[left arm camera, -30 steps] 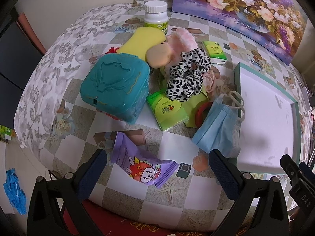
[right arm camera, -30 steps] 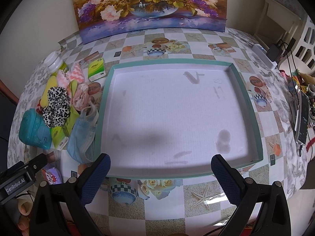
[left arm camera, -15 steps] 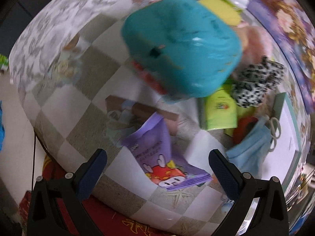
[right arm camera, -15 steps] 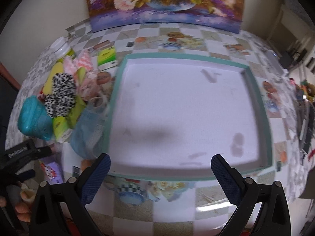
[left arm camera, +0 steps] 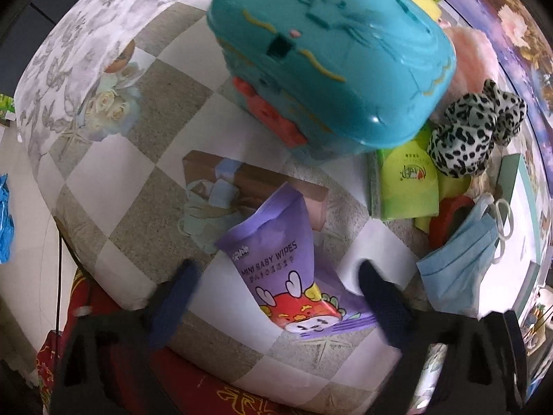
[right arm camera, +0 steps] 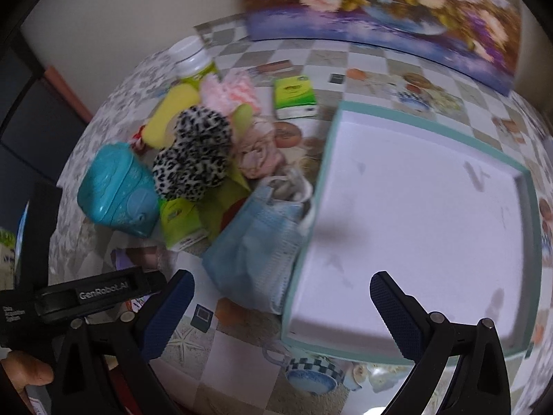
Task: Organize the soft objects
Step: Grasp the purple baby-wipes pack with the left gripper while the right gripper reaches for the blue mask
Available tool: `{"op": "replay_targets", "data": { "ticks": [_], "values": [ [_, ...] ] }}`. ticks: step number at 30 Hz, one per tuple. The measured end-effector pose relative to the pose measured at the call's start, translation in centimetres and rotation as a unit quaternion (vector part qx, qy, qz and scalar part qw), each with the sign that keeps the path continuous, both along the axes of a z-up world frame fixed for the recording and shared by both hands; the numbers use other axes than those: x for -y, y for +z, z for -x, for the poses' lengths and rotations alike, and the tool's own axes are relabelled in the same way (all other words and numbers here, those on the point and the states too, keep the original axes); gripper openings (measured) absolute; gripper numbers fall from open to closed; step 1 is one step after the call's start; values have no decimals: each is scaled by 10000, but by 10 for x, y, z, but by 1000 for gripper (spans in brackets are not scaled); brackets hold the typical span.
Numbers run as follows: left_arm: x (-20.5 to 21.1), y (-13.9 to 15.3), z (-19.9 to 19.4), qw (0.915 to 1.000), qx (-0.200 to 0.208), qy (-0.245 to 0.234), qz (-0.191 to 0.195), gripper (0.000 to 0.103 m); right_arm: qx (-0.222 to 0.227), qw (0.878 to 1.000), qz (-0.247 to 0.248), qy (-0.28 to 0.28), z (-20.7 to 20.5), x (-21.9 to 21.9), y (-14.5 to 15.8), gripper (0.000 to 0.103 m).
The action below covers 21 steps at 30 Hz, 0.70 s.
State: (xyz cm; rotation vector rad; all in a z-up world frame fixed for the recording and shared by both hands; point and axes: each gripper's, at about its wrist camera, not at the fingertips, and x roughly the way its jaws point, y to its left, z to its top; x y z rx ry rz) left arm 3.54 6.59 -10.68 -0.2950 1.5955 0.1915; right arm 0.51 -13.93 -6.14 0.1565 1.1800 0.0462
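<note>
Purple foil is what sits between your left gripper's (left arm camera: 276, 276) spread jaws: the baby wipes pack (left arm camera: 290, 269) lies flat on the checkered tablecloth (left arm camera: 145, 159), its lower end between the two blurred blue pads, and you cannot tell whether either pad touches it. From your right wrist view, only a sliver of that pack shows, hidden behind the left gripper's black body.

Just beyond the pack stands the teal plastic case (left arm camera: 328, 48), with a green tissue pack (left arm camera: 408, 186) beside it and a leopard-print scrunchie (left arm camera: 477, 135) piled on the heap. A blue face mask (left arm camera: 459, 263) lies against the edge of the teal-rimmed tray (right arm camera: 307, 242); a red ring (left arm camera: 449, 218) is half buried under it.

Your right gripper (right arm camera: 281, 297) hangs with jaws wide apart and nothing between them, over the mask and the tray's near-left corner. Only this view shows the tray's white floor, a second green tissue pack (right arm camera: 295, 98), the pink fluffy cloth (right arm camera: 228, 93), the white-capped bottle (right arm camera: 193, 58) and the flower painting (right arm camera: 380, 0) at the back, all softened by blur.
</note>
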Motion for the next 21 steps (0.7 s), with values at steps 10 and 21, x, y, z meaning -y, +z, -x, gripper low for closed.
{"op": "replay_targets", "data": {
  "ticks": [10,21],
  "values": [
    [22,5,-1,9993,23,-350,-88,50,106,9990,-43,438,-9,-18,0,86],
    [0,12,-5,9993,256,234,167,47,73,9966,11,824,-12,-34,-4,77]
  ]
}}
